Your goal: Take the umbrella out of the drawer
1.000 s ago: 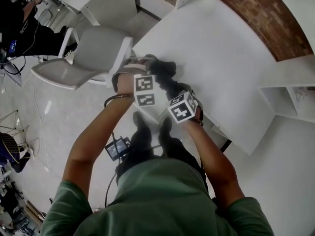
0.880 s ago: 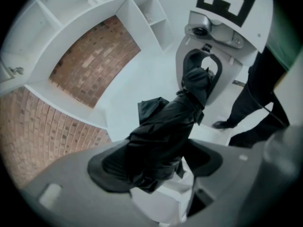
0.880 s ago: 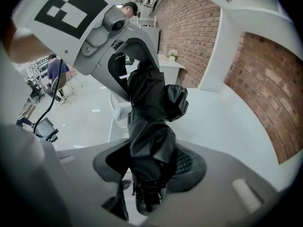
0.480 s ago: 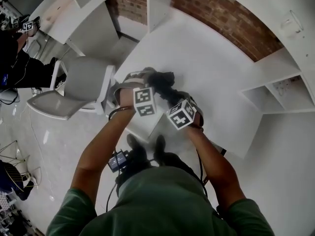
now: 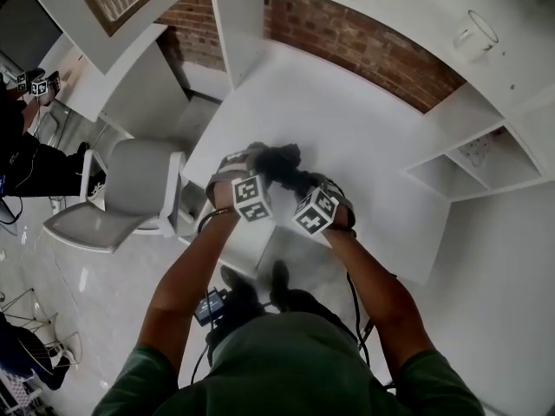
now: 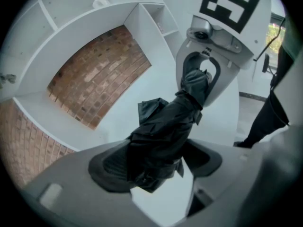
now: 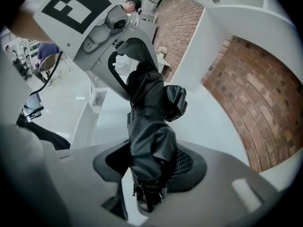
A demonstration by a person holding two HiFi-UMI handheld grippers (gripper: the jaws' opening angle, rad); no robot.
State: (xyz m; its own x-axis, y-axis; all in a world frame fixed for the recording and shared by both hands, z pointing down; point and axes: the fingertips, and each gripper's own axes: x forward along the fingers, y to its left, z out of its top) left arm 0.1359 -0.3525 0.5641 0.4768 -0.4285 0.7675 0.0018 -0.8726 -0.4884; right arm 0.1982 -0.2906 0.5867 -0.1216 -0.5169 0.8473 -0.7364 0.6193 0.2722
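Observation:
A folded black umbrella (image 5: 283, 165) hangs over the near edge of the white desk (image 5: 381, 137), carried between both grippers. My left gripper (image 6: 156, 161) is shut on one end of the umbrella (image 6: 163, 129); the bundle fills the space between its pads. My right gripper (image 7: 149, 169) is shut on the other end of the umbrella (image 7: 150, 136), whose strap end pokes out below the pads. Each gripper view shows the other gripper at the umbrella's far end. In the head view the left gripper (image 5: 257, 165) and right gripper (image 5: 303, 183) sit close together.
A grey chair (image 5: 130, 189) stands left of the desk. A brick wall (image 5: 347, 42) and white shelves (image 5: 486, 154) back the desk, with a mug (image 5: 473, 33) on a shelf. Another person (image 5: 22, 159) is at the far left.
Both grippers have carried the umbrella together further over the desk toward the brick wall. The chair has dropped away to the left. Both grips look unchanged.

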